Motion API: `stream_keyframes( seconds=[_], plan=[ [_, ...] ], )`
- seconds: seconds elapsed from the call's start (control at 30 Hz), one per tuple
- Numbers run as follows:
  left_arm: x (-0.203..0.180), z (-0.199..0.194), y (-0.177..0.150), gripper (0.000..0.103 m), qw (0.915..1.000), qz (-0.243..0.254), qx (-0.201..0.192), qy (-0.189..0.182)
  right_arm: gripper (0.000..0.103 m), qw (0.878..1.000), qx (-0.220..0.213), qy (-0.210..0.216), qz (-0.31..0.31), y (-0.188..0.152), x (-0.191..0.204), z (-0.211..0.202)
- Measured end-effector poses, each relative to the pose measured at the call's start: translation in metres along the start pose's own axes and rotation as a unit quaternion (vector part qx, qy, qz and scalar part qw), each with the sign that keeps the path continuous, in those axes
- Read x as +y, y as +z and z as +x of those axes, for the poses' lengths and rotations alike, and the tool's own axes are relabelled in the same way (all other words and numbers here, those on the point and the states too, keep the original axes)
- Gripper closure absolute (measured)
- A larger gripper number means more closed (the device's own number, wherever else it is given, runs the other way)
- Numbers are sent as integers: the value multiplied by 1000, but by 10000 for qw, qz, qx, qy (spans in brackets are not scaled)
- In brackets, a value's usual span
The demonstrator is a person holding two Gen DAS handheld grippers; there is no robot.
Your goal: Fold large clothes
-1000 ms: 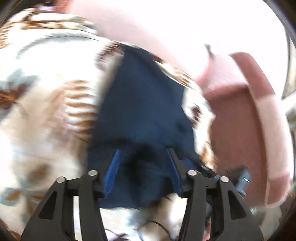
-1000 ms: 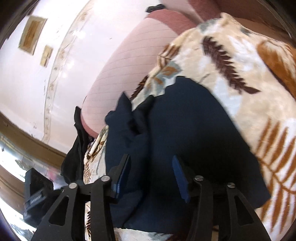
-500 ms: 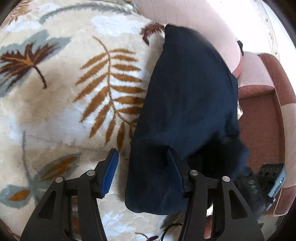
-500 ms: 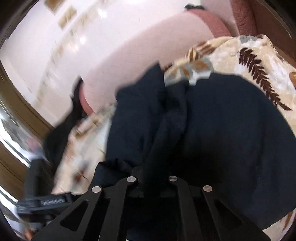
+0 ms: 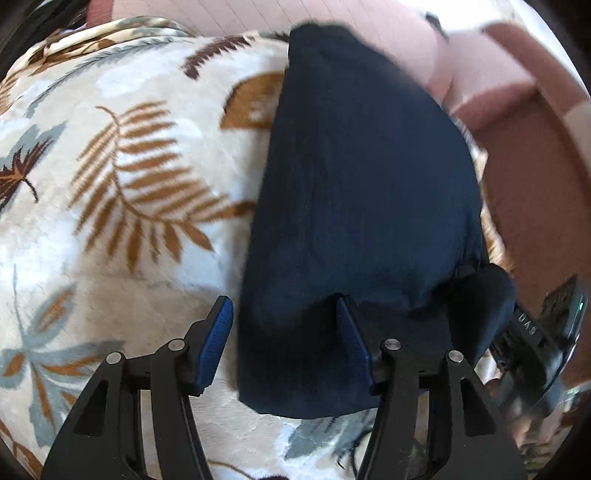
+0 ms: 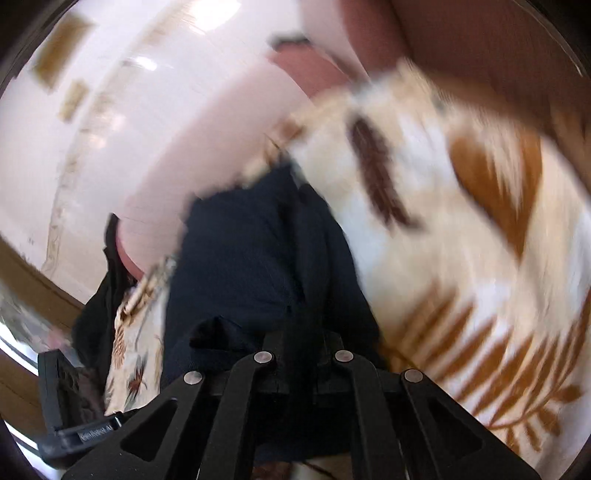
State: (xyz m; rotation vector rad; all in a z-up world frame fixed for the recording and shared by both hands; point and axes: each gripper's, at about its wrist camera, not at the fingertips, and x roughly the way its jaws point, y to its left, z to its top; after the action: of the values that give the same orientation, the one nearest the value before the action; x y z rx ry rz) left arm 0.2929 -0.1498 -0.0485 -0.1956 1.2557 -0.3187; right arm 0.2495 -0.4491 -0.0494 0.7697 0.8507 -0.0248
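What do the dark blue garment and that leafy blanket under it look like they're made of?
The navy garment looks like a thin woven fabric, matte, with a faint fine stripe; it drapes in soft folds, perhaps cotton or a blend. The leaf-print blanket looks like plush fleece: a fuzzy, slightly shiny pile shows in its cream areas. The exact fibres can't be told from the pictures.

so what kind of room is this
Probably a home living room: a pink upholstered sofa, a leaf-print plush blanket spread over the seat, and framed pictures on the pale wall.
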Motion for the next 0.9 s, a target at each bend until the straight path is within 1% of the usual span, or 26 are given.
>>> stream_keyframes(
  seconds=[0.03,0.07,0.1,0.17,0.2,0.23,0.27,0.33,0.37,0.4,0.43,0.47,0.5,0.53,0.57,0.6,0.67,0.73,0.77,0.8,0.83,0.87,0.9],
  plan=[
    [-2,2,-2,43,9999,33,-49,102,96,9998,-23,89,150,1,-4,-4],
    [-4,1,-2,42,9998,46,-103,152,92,9995,-90,173,241,2,-6,-11],
    [-6,-1,-2,42,9995,84,-176,235,88,9991,-238,162,304,5,-6,-20],
    [-9,-4,-3,42,9991,150,-216,329,87,9954,-872,175,349,9,-5,-50],
    [-11,-4,-2,42,9988,188,-232,377,87,9930,-1111,245,322,9,-3,-59],
    [-13,-4,-2,42,9985,239,-242,436,86,9891,-1364,518,197,9,2,-72],
    [-14,-5,-3,42,9983,254,-244,461,83,9860,-1445,831,18,9,9,-80],
    [-17,-2,-2,41,9979,285,-256,516,61,9830,-1326,1226,-345,6,23,-81],
    [-17,-1,-3,40,9978,291,-255,534,61,9826,-1239,1295,-495,3,29,-78],
    [-17,-1,-3,39,9976,291,-257,576,61,9836,-1075,1278,-688,-2,35,-72],
    [-18,-1,-6,38,9975,288,-261,595,62,9867,-784,1075,-933,-7,42,-60],
    [-19,-3,-7,38,9974,286,-261,604,65,9901,-469,623,-1169,-11,46,-45],
    [-18,-2,-7,37,9975,279,-247,605,67,9907,-159,131,-1344,-17,47,-31],
    [-19,-4,-8,35,9976,261,-226,594,70,9888,183,-329,-1442,-21,44,-14],
    [-16,-4,-8,34,9981,229,-179,542,74,9863,500,-637,-1441,-24,37,-1],
    [-13,-4,-9,34,9986,197,-123,476,77,9871,594,-627,-1349,-26,29,0],
    [-7,-10,-13,34,9994,113,-79,306,78,9916,636,-432,-1044,-21,21,-10],
    [2,-19,-13,34,9997,3,-149,182,78,9924,572,-465,-988,-16,21,-23],
    [9,-24,-10,34,9997,-93,-210,96,77,9929,427,-599,-936,-14,21,-33],
    [12,-27,-7,34,9996,-151,-243,40,73,9935,273,-695,-863,-10,20,-40],
    [18,-30,0,34,9993,-237,-284,-43,71,9946,-29,-731,-731,-5,22,-51],
    [21,-31,7,34,9991,-295,-287,-76,71,9962,-232,-538,-639,-3,21,-57],
    [23,-32,14,34,9990,-347,-281,-86,69,9979,-416,-169,-471,6,25,-61]
  ],
)
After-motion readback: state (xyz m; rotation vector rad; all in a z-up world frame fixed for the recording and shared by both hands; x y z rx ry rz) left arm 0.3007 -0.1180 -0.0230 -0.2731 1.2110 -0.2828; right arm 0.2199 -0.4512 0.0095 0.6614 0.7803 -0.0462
